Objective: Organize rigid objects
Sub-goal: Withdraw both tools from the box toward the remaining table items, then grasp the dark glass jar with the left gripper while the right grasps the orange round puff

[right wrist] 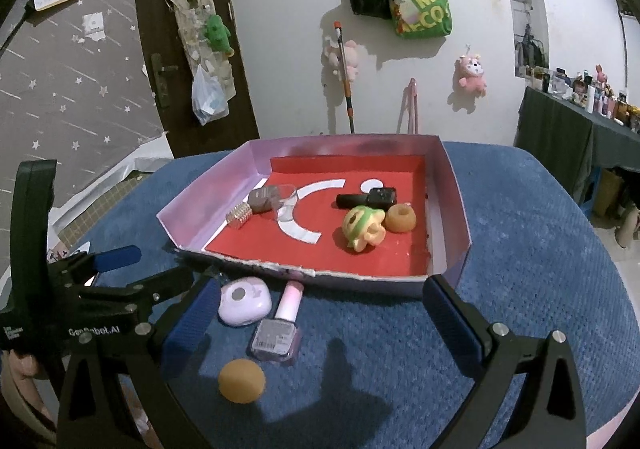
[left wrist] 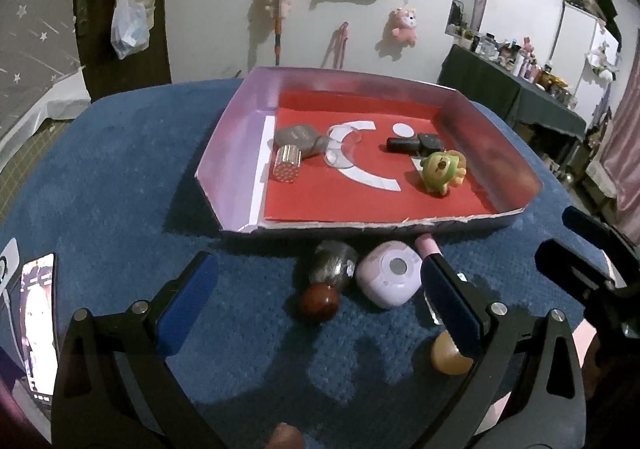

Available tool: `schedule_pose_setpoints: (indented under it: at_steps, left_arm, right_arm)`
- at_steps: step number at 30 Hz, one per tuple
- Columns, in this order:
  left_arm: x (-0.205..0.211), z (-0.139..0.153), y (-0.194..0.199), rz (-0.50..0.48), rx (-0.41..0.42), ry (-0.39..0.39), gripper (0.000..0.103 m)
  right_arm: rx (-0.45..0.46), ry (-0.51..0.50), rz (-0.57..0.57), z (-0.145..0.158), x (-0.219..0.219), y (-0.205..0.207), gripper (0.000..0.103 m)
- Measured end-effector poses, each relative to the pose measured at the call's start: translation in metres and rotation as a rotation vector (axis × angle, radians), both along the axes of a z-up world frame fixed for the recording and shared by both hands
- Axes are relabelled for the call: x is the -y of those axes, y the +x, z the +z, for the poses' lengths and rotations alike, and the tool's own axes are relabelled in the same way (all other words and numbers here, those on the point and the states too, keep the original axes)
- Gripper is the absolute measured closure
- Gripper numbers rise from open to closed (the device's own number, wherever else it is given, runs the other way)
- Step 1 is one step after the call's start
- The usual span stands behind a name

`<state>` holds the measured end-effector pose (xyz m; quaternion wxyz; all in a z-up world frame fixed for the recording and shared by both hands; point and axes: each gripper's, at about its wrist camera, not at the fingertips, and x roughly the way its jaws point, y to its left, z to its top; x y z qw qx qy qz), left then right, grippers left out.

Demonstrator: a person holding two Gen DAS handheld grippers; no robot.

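We held both grippers above the blue textured cloth [left wrist: 120, 177], each with its blue-padded jaws spread wide and nothing between them. The left gripper [left wrist: 318, 293] filled the lower part of its view, and the right gripper [right wrist: 316, 309] did the same in its own; the right one also showed at the right edge of the left view, and the left one at the left edge of the right view.

The shallow pink-walled cardboard tray with a red floor [left wrist: 224, 153] sat in the middle of both frames. Inside it, toward the left, lay a silver ribbed cylinder [left wrist: 287, 168], a grey flat compact [left wrist: 296, 137] touching it, and a clear plastic cup [left wrist: 344, 147] on its side. Toward the right lay a black bottle-shaped item [left wrist: 416, 144], a green and yellow toy figure [left wrist: 442, 171], and, in the right view, a tan ring-shaped piece [right wrist: 400, 219] just beside the toy.

Below the tray's near wall, on the cloth, lay a dark bottle with a reddish-brown round cap [left wrist: 328, 281], a lilac rounded case with a grey disc [left wrist: 390, 279], a pink-capped nail-polish bottle [right wrist: 280, 325], and an orange-tan ball [right wrist: 242, 381]. A phone with a lit screen [left wrist: 38, 325] lay at the lower left of the left view.
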<state>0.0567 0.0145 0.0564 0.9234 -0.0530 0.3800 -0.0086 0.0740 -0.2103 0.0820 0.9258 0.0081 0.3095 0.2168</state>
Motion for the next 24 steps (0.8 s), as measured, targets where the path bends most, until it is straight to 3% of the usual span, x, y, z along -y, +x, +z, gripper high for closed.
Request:
schedule_pose_setpoints:
  at_steps: [6,11,18,24]
  left_arm:
    - [-0.001,-0.010,-0.003,0.005,-0.030,-0.004,0.000]
    - [-0.005,-0.018,-0.005,0.026,-0.052,0.009,0.000]
    - [-0.010,-0.025,-0.005,0.021,-0.061,0.009,0.001]
    - [-0.007,-0.032,-0.003,0.004,-0.073,0.034,0.012]
  right_arm:
    - [-0.038,-0.016,0.020,-0.013,-0.005,-0.008,0.000]
    - [-0.050,-0.038,0.042,-0.023,-0.012,-0.015,0.006]
    - [-0.085,-0.025,0.080,-0.039,-0.019,-0.024,0.024]
    - [-0.108,-0.024,0.123,-0.052,-0.026,-0.032,0.035]
